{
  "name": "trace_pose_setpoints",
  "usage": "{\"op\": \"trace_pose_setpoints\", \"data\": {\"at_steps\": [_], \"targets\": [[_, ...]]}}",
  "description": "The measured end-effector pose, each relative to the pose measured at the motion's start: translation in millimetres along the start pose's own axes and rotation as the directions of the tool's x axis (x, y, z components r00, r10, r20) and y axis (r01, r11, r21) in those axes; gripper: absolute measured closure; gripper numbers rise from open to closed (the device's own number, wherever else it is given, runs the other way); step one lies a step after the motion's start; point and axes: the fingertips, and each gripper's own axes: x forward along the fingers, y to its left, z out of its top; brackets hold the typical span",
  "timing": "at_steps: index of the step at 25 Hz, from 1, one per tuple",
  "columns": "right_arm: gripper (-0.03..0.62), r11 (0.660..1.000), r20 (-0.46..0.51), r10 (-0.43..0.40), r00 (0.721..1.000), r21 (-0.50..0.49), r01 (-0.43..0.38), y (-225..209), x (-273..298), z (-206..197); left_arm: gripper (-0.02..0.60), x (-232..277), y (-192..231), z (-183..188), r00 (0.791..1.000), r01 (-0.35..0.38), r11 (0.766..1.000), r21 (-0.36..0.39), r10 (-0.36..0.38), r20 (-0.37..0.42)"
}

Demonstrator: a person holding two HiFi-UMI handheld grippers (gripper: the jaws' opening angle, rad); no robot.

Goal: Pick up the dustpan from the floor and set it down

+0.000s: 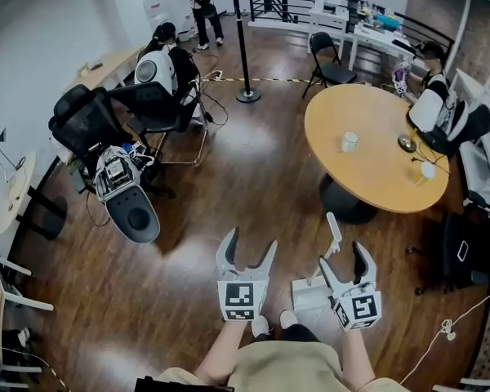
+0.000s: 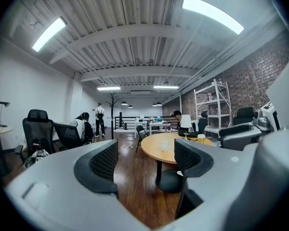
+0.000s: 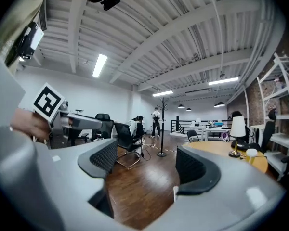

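Note:
In the head view a white dustpan (image 1: 309, 294) lies on the wooden floor just ahead of the person's feet, its long handle (image 1: 333, 235) standing up. My right gripper (image 1: 341, 256) hovers over the pan, just right of the handle, with its jaws apart and empty. My left gripper (image 1: 251, 242) hangs to the left of the pan, clear of it, and its jaws also stand apart around nothing. In the right gripper view a thin white sliver (image 3: 175, 193) shows low by the right jaw; I cannot tell what it is. Both gripper views look level across the room.
A round wooden table (image 1: 392, 178) with a cup (image 1: 349, 141) stands ahead to the right. Black office chairs (image 1: 90, 121) and a grey machine (image 1: 135, 211) sit to the left. Farther back are a coat stand (image 1: 247, 95) and a seated person (image 1: 165, 51).

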Motion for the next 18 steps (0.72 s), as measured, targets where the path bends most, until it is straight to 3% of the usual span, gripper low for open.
{"op": "trace_pose_setpoints", "data": {"at_steps": [5, 10, 14, 18], "targets": [[0.22, 0.998, -0.121, -0.068, 0.99, 0.012, 0.07, -37, -20, -74, 0.216, 36, -33, -18, 0.993, 0.118, 0.993, -0.001, -0.118, -0.024], [0.22, 0.988, -0.193, -0.101, 0.976, 0.096, 0.121, -70, -41, -131, 0.209, 65, -73, -52, 0.971, 0.226, 0.974, -0.003, -0.226, -0.073], [0.22, 0.964, -0.274, -0.098, 0.957, 0.213, 0.16, -88, -50, -182, 0.209, 78, -96, -77, 0.952, 0.28, 0.96, -0.009, -0.279, -0.13], [0.22, 0.971, -0.348, -0.054, 0.936, 0.2, 0.131, -91, -32, -231, 0.207, 91, -104, -95, 0.939, 0.296, 0.955, -0.012, -0.293, -0.178]]}}
